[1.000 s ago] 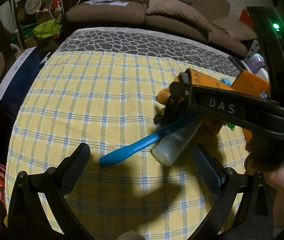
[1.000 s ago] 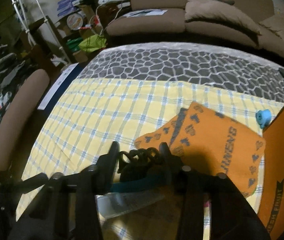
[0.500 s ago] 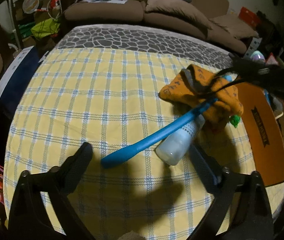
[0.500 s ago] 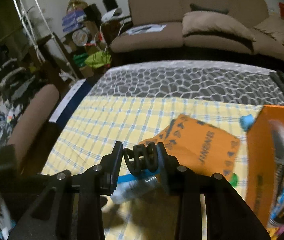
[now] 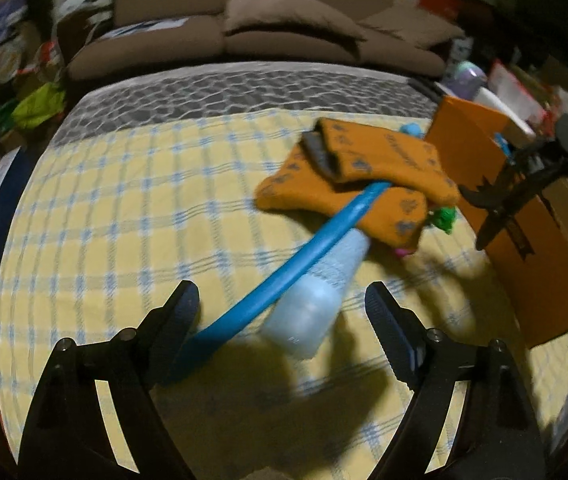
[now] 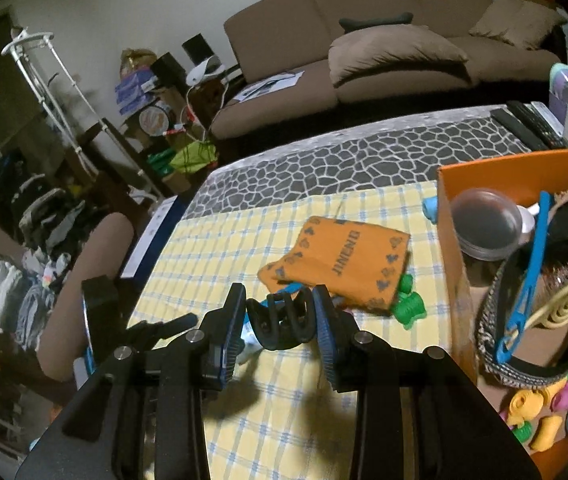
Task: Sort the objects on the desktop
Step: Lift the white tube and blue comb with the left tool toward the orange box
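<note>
A brown sofa (image 6: 384, 36) stands behind the table, a cushion (image 6: 396, 54) lying on its seat beside some papers (image 6: 270, 84). A yellow checked cloth (image 5: 124, 216) covers the near part of the table; a grey pebble-patterned cloth (image 6: 356, 160) covers the far part. A white rack (image 6: 48, 76) and piled clothes (image 6: 24, 232) stand at the left. Remotes (image 6: 528, 124) lie at the table's far right edge.

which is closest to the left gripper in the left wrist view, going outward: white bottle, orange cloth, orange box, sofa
1. white bottle, lying between the left gripper's fingers
2. orange cloth, ahead, slightly right
3. orange box, far right
4. sofa, beyond the table
</note>
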Tool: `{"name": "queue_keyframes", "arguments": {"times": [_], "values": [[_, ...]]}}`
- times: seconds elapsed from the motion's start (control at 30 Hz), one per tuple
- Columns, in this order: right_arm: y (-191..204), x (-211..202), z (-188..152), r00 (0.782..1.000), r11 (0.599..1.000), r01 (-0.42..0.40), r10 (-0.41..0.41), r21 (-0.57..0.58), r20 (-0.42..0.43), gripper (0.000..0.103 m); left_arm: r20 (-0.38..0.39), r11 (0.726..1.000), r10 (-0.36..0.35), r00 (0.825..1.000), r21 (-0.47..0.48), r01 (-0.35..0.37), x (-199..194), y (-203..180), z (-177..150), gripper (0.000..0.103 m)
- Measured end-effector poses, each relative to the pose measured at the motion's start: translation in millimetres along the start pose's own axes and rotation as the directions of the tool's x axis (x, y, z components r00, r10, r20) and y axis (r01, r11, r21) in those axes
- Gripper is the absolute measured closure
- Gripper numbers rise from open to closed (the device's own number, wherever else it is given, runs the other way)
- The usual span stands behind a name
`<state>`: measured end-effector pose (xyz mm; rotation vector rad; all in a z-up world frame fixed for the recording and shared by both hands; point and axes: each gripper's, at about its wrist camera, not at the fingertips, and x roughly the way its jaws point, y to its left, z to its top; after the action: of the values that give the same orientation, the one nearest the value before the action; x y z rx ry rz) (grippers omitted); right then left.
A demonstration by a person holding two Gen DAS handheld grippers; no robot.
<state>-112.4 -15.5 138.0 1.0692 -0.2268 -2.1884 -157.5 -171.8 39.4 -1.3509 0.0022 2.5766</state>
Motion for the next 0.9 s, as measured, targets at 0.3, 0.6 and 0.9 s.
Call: {"name": "queue_keyframes", "arguments": {"times": [0.3, 0.6, 0.9], "values": [[-16, 5, -7, 1.0, 1.0, -0.012, 0.012, 0.018, -0.023, 0.069, -0.101, 0.976, 0.09, 0.991, 0.208, -0.068, 46, -37, 6, 0.043], [-19, 10, -8, 0.999, 1.0, -0.018, 0.019, 0.02, -0.034, 0.069, -0.114, 0.991, 0.026, 0.993, 0.134, -0.01, 47, -37, 8, 0.064], [-20, -7, 0, 0.999, 0.998, -0.048, 0.047, 0.029, 0.014, 0.069, -0.185, 0.976, -0.212, 0.96, -0.098, 0.196, 27, -37, -6, 0.07]]}}
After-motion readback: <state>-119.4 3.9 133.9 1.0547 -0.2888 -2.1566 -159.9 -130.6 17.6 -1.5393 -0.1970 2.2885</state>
